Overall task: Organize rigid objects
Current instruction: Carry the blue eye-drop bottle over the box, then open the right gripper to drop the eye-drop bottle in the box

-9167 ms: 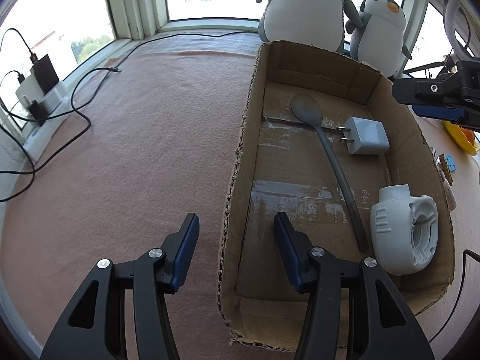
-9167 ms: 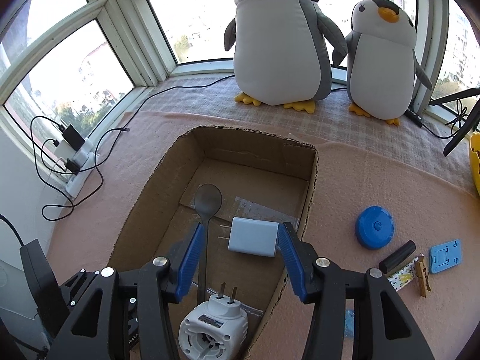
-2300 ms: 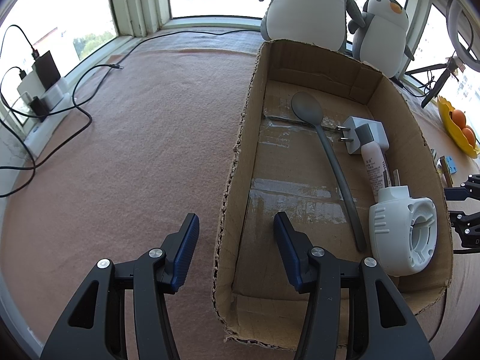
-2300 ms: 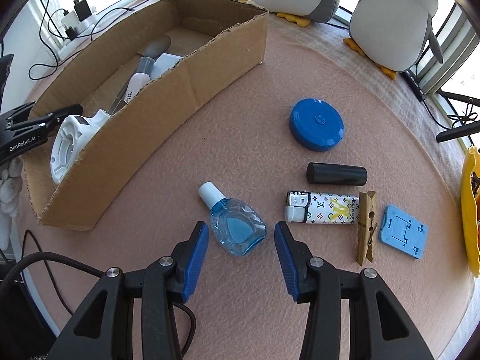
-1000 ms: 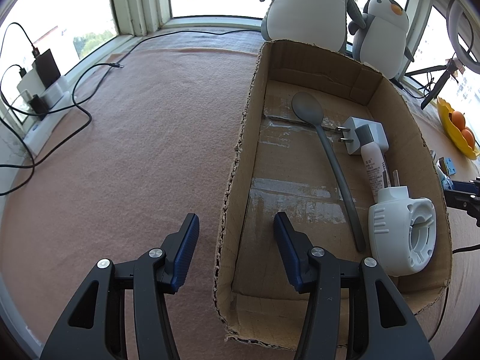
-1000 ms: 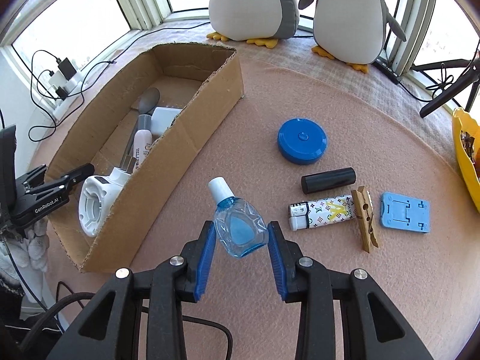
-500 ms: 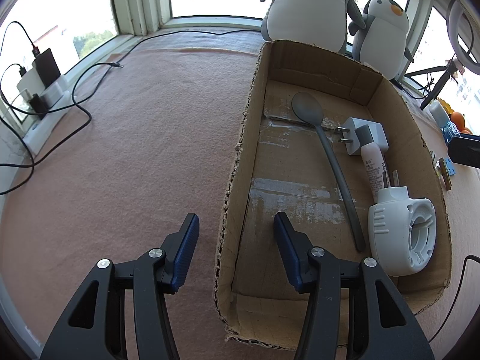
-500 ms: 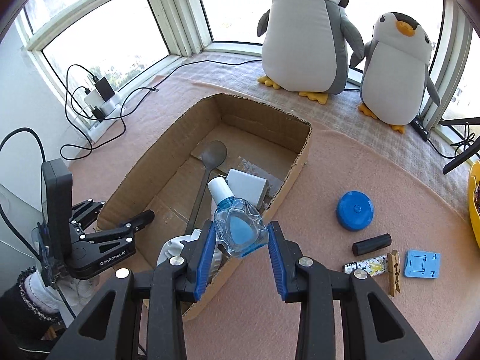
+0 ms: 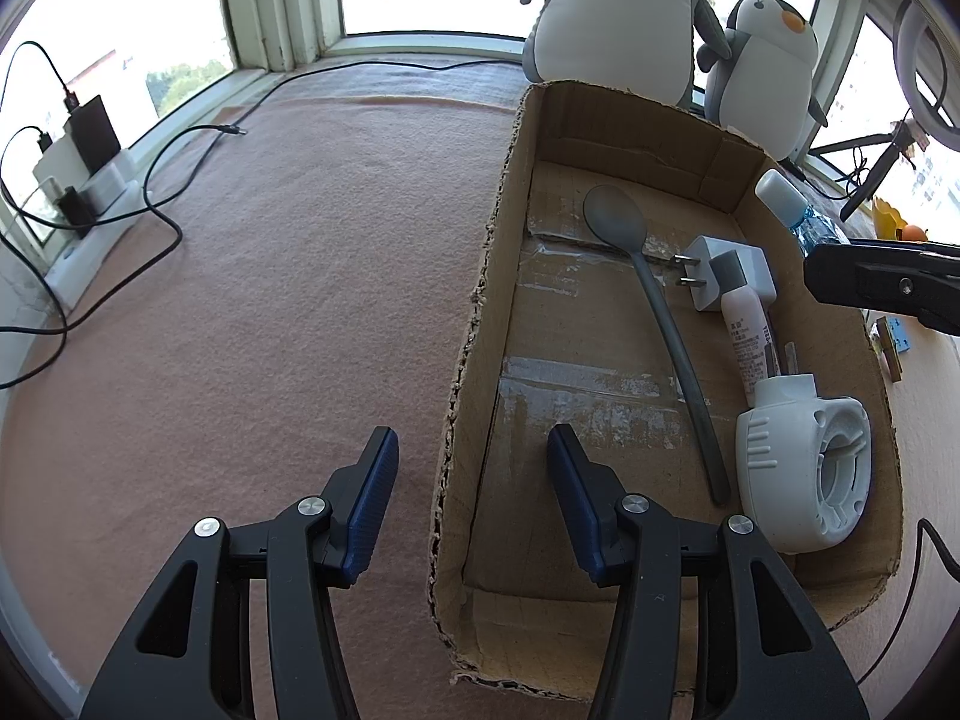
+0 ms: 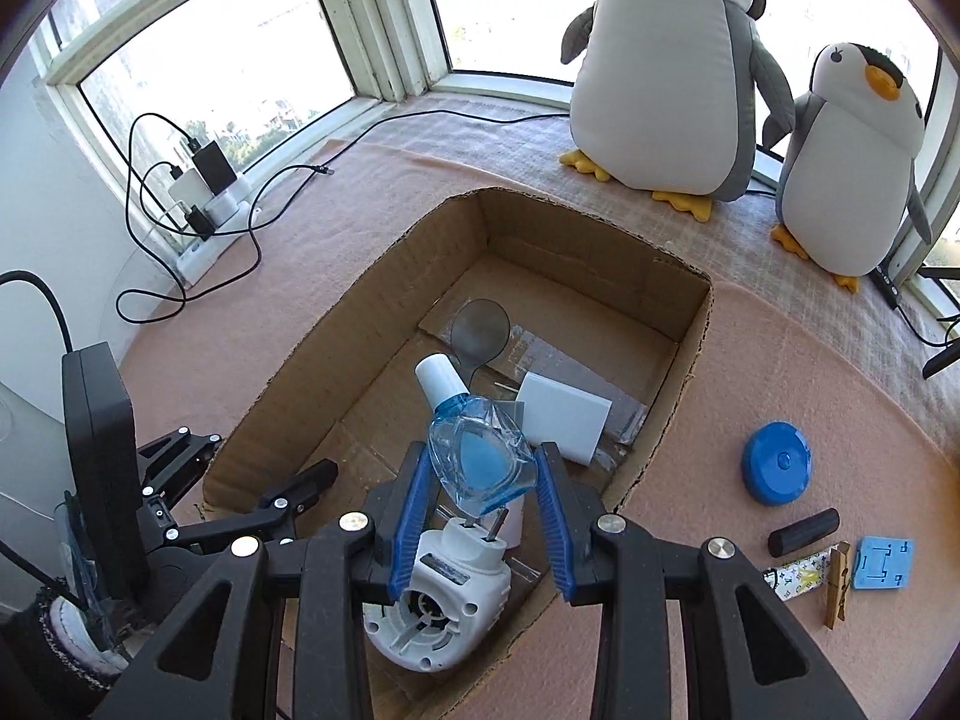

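Note:
My right gripper [image 10: 483,516] is shut on a small clear bottle of blue liquid with a white cap [image 10: 477,450] and holds it in the air over the near part of the open cardboard box [image 10: 696,324]. The bottle also shows in the left wrist view [image 9: 792,207] above the box's right wall. The box [image 9: 480,312] holds a grey spoon [image 9: 654,312], a white plug adapter [image 9: 729,276], a white tube [image 9: 747,336] and a white round device [image 9: 804,468]. My left gripper [image 9: 468,492] is open and empty, astride the box's left wall near its front corner.
On the pink cloth right of the box lie a blue round lid [image 10: 777,471], a black cylinder [image 10: 804,531], a patterned lighter [image 10: 795,579], a wooden clothespin [image 10: 837,585] and a blue flat piece [image 10: 885,564]. Two plush penguins [image 10: 666,84] stand behind. Cables and chargers [image 10: 204,192] lie at the left.
My right gripper closed on the blue bottle on the cloth, lifted it and carried it left over the box. My left gripper has stayed still and open.

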